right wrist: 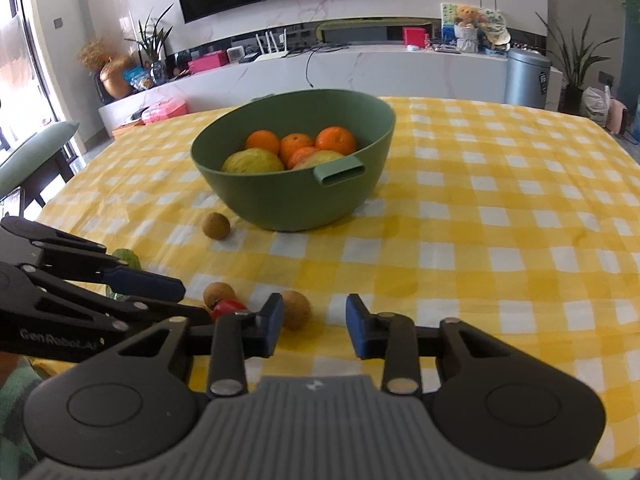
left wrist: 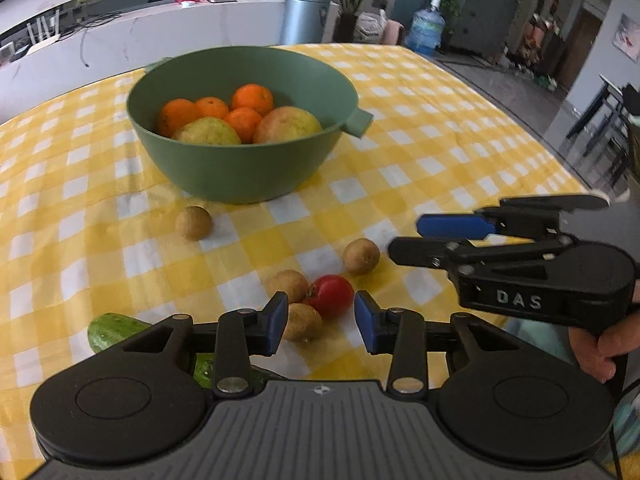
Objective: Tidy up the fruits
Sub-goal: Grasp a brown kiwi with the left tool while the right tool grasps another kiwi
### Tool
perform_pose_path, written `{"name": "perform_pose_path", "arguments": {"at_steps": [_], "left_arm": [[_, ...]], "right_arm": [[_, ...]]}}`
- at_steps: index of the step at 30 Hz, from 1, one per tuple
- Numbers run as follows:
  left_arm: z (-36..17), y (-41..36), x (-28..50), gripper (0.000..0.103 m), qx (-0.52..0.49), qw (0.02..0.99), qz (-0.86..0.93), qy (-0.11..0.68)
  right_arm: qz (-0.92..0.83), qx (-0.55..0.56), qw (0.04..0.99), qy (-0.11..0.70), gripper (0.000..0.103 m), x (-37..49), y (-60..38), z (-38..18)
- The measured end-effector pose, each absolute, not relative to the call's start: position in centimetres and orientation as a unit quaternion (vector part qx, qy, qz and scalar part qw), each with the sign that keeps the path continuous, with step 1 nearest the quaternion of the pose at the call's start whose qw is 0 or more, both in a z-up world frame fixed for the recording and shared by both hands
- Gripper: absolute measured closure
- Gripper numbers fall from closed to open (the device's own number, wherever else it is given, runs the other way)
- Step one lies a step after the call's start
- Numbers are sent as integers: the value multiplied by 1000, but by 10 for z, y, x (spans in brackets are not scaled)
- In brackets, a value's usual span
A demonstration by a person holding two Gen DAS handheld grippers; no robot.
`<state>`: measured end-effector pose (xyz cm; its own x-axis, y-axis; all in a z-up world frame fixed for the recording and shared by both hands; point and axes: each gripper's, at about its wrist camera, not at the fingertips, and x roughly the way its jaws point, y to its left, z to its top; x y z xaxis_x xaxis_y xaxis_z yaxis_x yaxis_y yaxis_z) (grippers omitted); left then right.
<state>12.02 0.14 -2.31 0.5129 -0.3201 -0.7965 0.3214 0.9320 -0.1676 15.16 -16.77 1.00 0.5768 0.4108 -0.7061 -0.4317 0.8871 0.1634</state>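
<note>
Here the left gripper [left wrist: 321, 318] is hovering low over the worktop [left wrist: 440, 128] with its jaws standing apart and holding nothing, framing a small red tomato [left wrist: 332, 295] and a cluster of brown longans; the nearest longan [left wrist: 303, 321] is lying just behind the left blue pad, touching the tomato, with a second longan [left wrist: 289, 285] just beyond it. The right gripper [right wrist: 314, 326] is also hanging with its jaws apart and empty, a third longan [right wrist: 295, 309] sitting just ahead of its left pad. A fourth longan [left wrist: 194, 222] is resting alone near the foot of the green bowl [left wrist: 248, 168], which is already carrying oranges [left wrist: 253, 99] and two larger yellow-green fruits [left wrist: 208, 132]. The tomato is probably going to feel light, smooth and soft, so it is asking for a gentle squeeze across its widest part; the longans look light, round and dry-shelled, likely to roll away unless pinched through the middle. A cucumber [left wrist: 116, 330] is lying at the near left, largely hidden under the left gripper's body, so its length is hard to judge, and how deep the fruit is piling inside the bowl is not showing
</note>
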Motion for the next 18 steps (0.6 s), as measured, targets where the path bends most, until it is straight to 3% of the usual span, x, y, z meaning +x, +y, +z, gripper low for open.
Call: {"name": "perform_pose_path", "arguments": {"at_steps": [13,18], "left_arm": [[-39,-9,123,58,75,861,-162,477],[-41,-9,125,65,84,861,-154,477]], "right_arm": [[256,-2,871,420,73,160,-159,-1],[258,10,864,432,73,166,-158,-5]]}}
